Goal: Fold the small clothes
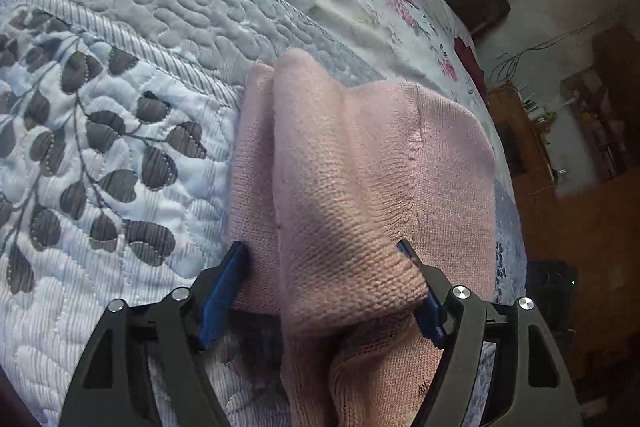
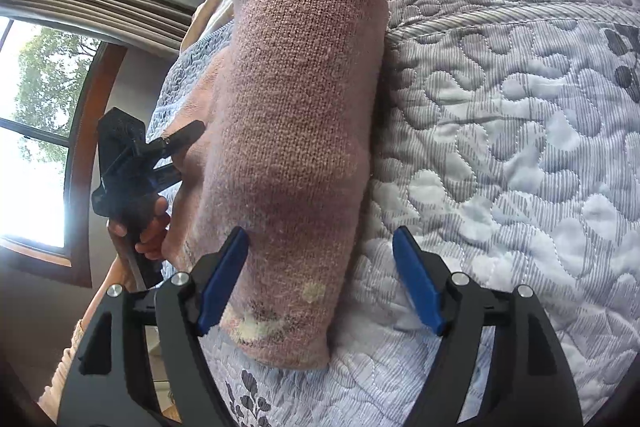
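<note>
Pink knit garment (image 1: 360, 163) lay folded on quilted bedspread (image 1: 120, 147). Left gripper (image 1: 324, 279) and right gripper (image 2: 320, 279) both gaped, straddling cloth, clamping nothing. Recommended: pinch both layers squarely before lifting.

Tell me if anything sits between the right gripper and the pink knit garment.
Nothing visible does. The right gripper is open, and the pink knit garment already lies between its blue pads on the quilted bedspread. The left gripper is open around the same garment.
</note>
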The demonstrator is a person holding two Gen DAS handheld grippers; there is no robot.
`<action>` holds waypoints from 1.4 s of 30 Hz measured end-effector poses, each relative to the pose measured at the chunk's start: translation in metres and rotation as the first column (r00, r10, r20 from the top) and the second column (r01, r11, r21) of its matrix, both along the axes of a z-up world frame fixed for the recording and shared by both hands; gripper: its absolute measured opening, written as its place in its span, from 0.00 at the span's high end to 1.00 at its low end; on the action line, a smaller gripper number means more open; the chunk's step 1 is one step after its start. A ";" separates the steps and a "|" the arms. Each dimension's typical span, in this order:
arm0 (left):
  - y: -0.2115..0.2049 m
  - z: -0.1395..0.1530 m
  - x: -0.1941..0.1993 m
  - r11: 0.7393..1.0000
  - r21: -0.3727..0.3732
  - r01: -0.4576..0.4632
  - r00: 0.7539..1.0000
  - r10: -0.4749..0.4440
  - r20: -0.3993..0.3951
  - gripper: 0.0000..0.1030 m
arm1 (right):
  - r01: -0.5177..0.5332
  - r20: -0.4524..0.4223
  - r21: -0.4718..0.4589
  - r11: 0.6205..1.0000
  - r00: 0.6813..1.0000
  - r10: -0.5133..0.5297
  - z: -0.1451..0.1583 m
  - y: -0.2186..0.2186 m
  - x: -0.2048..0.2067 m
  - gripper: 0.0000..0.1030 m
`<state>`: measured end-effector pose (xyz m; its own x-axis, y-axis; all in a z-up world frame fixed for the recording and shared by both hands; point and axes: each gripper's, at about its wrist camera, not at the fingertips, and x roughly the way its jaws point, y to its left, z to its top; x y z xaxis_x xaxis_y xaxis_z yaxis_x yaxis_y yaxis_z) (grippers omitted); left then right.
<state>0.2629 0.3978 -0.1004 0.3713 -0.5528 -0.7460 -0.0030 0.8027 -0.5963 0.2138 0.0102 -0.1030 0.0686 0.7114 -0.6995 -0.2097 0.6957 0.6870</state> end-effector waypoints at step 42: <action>-0.224 0.000 -0.163 0.959 -0.124 0.253 0.967 -0.250 0.043 0.58 | 0.093 0.001 -0.011 0.996 0.996 -0.093 0.036 -0.192 -0.143 0.73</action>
